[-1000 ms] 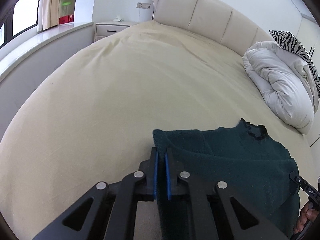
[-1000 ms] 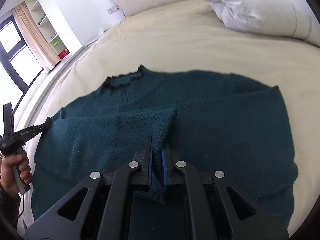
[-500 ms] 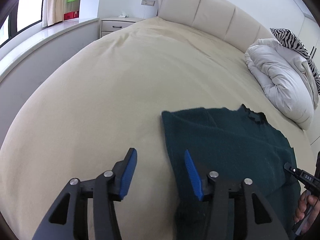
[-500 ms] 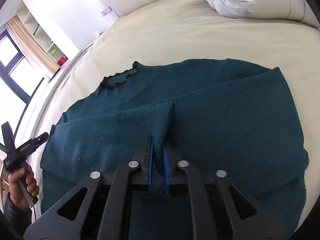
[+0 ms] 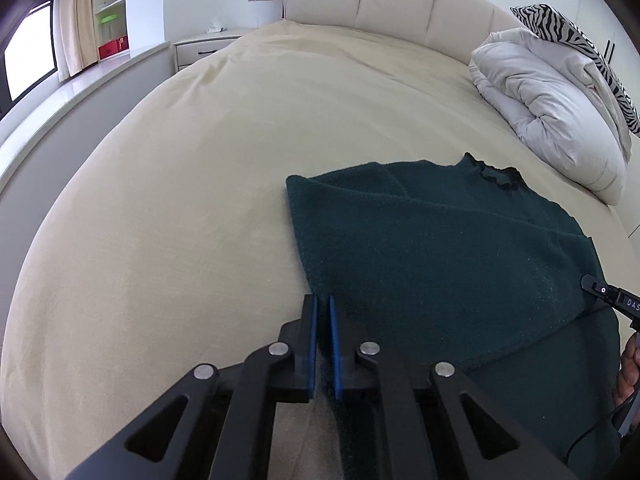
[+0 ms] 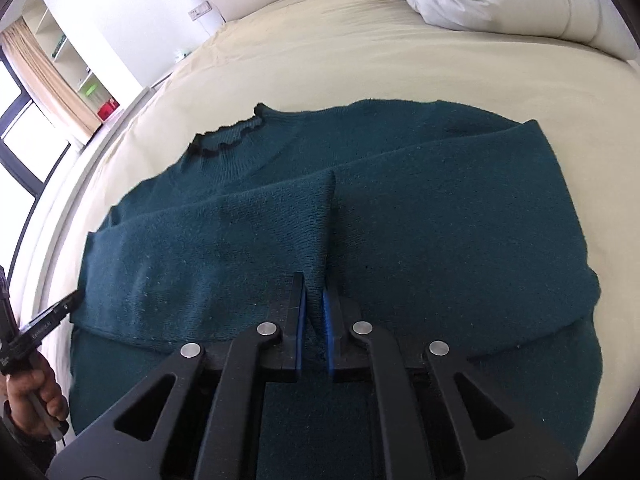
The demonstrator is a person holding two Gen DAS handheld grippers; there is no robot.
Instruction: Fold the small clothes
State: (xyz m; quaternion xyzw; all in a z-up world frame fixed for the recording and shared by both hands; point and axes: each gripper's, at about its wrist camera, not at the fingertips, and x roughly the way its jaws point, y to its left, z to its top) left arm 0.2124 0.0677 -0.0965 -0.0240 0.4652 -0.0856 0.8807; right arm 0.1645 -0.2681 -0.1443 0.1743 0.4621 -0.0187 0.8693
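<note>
While both tongs stay low over the bed (image 5: 192, 168), one dark teal knitted sweater (image 5: 440, 264) lies flat near its close edge, frilled collar (image 6: 230, 140) pointing at the padded headboard (image 5: 392, 12). Its two sleeves are folded across the chest, so the outline is a rough rectangle with thick, soft edges.

The left gripper (image 5: 322, 308) sits at the sweater's left folded edge. Its two blue pads have just been closing and are now clenched almost together, and a thin strip of the knit appears to run in between them. The right gripper (image 6: 314, 284) is clamped on the cuff end of one sleeve at the middle of the sweater, pulling the wool into a small upright ridge. One hand (image 6: 36, 396) shows on the left handle and part of another (image 5: 630, 372) on the right.

The cream sheet is smooth and bare to the left and beyond the collar, giving wide room. One bunched white duvet (image 5: 552, 100) and one zebra-striped pillow (image 5: 560, 24) sit well apart, by the headboard. One nightstand (image 5: 200, 46) stands beside the bed.
</note>
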